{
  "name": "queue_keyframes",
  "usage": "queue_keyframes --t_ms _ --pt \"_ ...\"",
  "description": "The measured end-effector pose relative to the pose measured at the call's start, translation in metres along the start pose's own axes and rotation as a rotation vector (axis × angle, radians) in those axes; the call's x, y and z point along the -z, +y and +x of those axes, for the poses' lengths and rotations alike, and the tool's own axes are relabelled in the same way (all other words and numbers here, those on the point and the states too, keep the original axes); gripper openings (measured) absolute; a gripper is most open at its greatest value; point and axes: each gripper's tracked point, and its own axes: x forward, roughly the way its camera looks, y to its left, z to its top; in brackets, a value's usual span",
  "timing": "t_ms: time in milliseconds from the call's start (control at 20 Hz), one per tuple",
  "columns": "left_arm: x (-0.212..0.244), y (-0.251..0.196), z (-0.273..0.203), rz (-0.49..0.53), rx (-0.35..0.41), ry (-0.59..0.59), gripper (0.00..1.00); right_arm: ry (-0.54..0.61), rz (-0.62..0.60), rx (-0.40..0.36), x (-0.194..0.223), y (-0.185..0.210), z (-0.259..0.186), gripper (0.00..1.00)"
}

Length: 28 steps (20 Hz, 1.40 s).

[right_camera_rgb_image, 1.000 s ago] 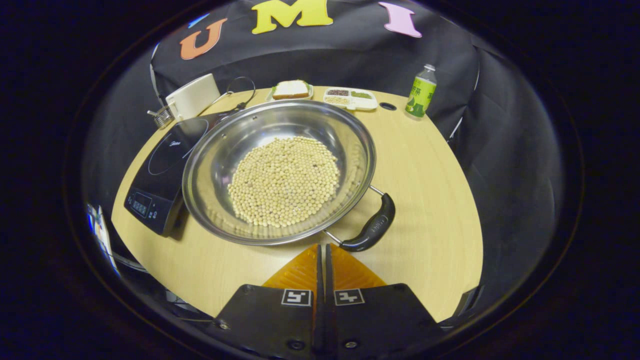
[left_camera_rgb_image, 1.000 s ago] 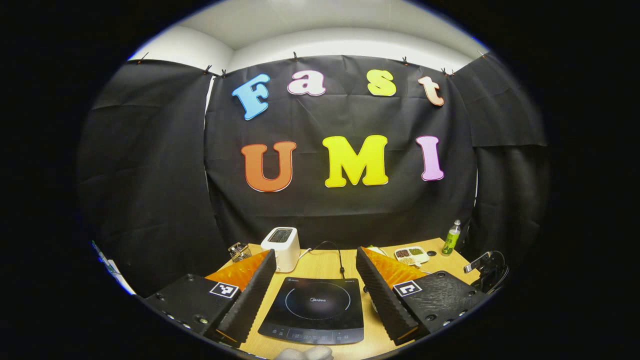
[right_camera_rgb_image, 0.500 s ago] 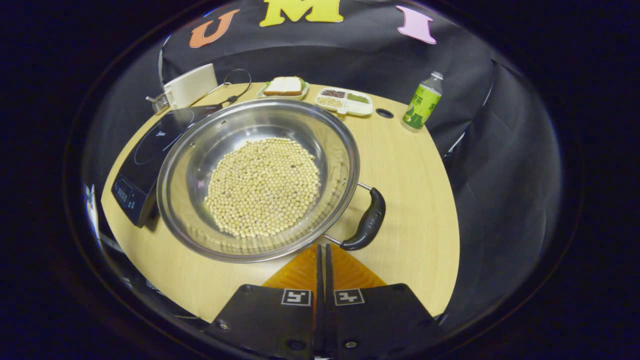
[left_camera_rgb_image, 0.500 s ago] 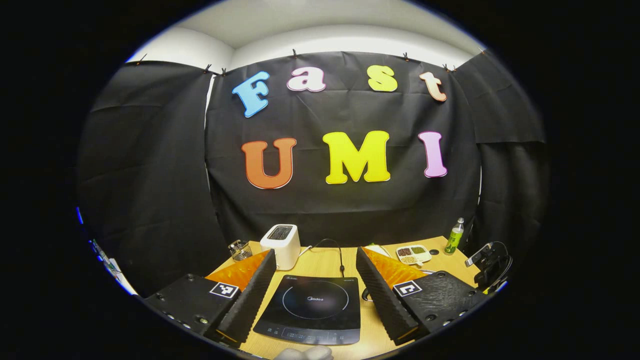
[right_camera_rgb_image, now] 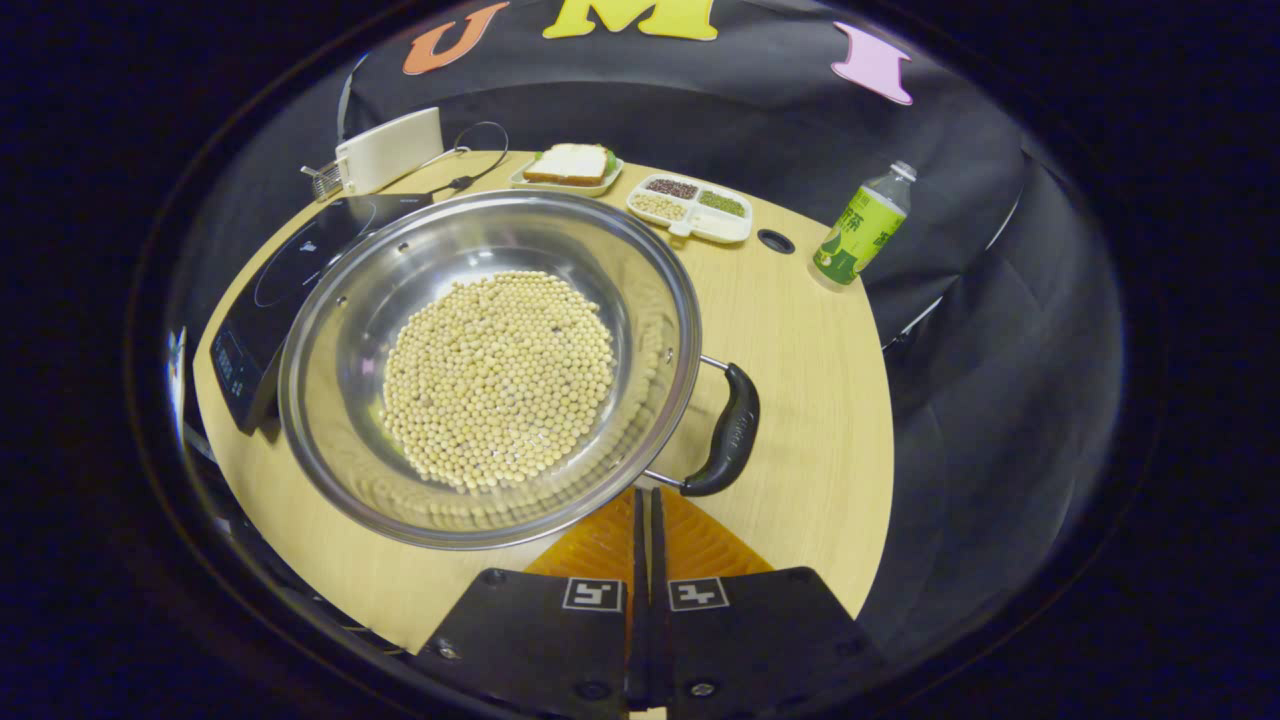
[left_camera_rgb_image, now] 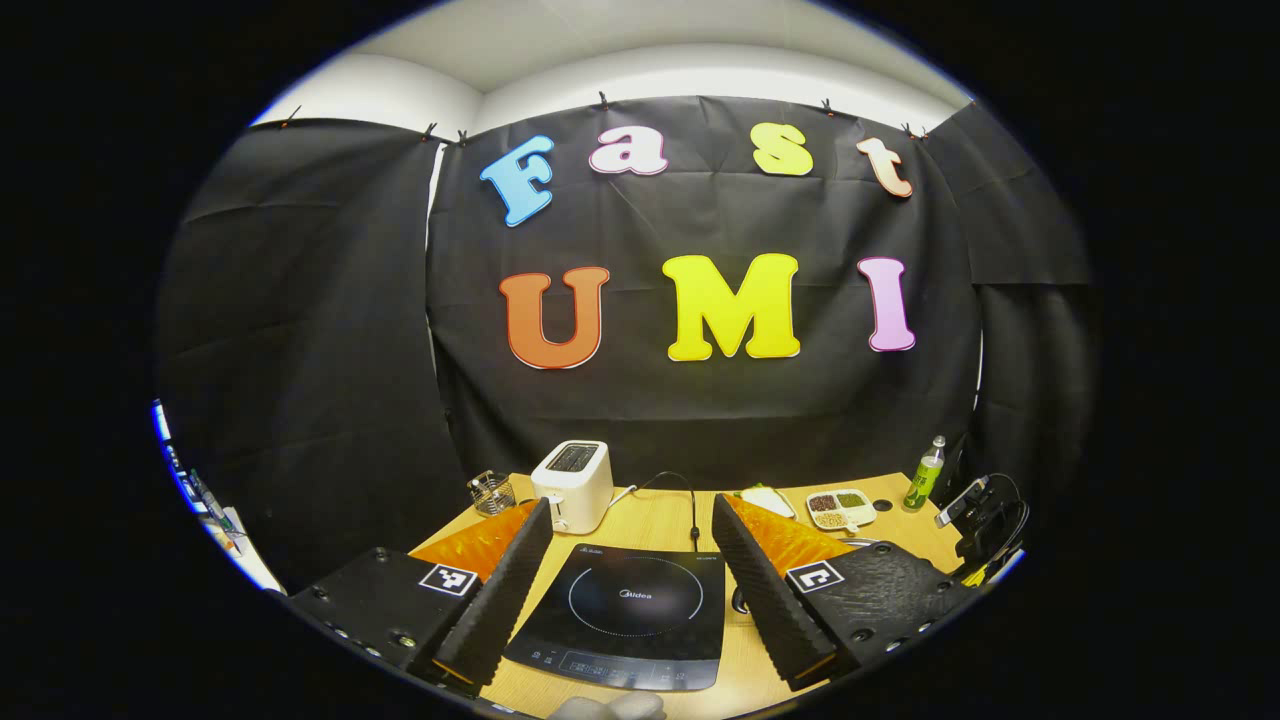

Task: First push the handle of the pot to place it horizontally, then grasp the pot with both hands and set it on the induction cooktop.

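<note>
Since the earlier frames, the pot (right_camera_rgb_image: 490,365) is seen shifted leftward and nearer in the right gripper view, its black handle (right_camera_rgb_image: 728,432) now turned to stand closer to upright in that view, and the cooktop (left_camera_rgb_image: 622,612) sits a little farther right in the left gripper view.

By the left gripper (left_camera_rgb_image: 628,585), nothing is held: its two fingers are spread wide apart, and the induction cooktop is framed between them on the wooden table (left_camera_rgb_image: 660,520). By the right gripper (right_camera_rgb_image: 643,515), nothing is gripped either: its fingers are pressed together with only a thin seam between them, and their tips are placed just below the pot's rim, beside the lower end of the handle; whether they touch the handle cannot be told.

The steel pot is filled with a layer of pale beans (right_camera_rgb_image: 498,375) and is set on the table near its front edge, with its far left side overlapping the cooktop's (right_camera_rgb_image: 275,300) near edge in the right gripper view. Toward the table's back edge, a white toaster (left_camera_rgb_image: 573,485), a sandwich plate (right_camera_rgb_image: 566,168) and a divided tray (right_camera_rgb_image: 690,207) are lined up. A green bottle (right_camera_rgb_image: 859,225) is stood at the back right edge.
</note>
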Motion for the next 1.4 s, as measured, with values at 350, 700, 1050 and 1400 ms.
queue_keyframes --t_ms 350,700,1050,1400 --pt "0.002 -0.003 0.001 0.002 -0.031 0.011 0.96 -0.008 -0.035 0.011 -0.006 -0.026 0.010 0.01" --pt "0.003 -0.020 0.008 0.011 -0.005 -0.013 0.96 -0.023 -0.019 0.024 -0.009 -0.034 0.012 0.01" --pt "0.039 -0.055 0.028 -0.017 0.099 0.017 0.96 -0.135 0.071 0.051 -0.003 -0.045 -0.015 0.55" --pt "0.097 -0.097 0.059 0.010 0.212 0.125 0.96 -0.221 0.126 0.084 -0.020 -0.059 -0.051 0.71"
